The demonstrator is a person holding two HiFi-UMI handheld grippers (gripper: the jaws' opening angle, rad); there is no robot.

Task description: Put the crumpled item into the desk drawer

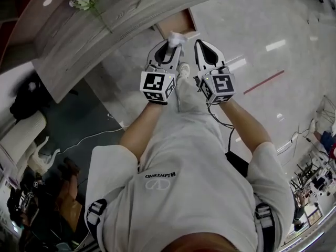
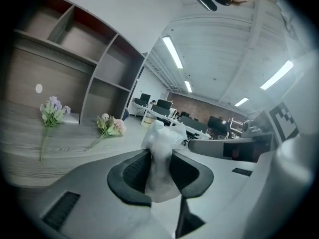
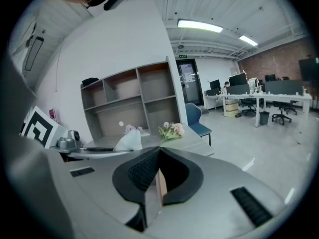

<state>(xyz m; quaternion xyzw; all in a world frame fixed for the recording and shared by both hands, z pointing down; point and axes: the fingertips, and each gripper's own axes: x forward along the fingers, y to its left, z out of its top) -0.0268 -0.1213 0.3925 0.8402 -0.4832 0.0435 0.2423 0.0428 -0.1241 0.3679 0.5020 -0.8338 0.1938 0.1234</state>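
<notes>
The crumpled white item is pinched between the fingertips of my left gripper, held in the air over the floor just short of the desk's end. In the left gripper view the crumpled white item fills the gap between the dark pads and sticks out above them. The open drawer, brown inside, juts from the end of the grey wood desk just beyond the item. My right gripper hovers beside the left one, shut with nothing in it; its pads meet at the tips.
Two bunches of artificial flowers lie on the desktop, below an open shelf unit. A blue chair stands past the desk's end. Shiny floor spreads to the right, and office desks with monitors stand far behind.
</notes>
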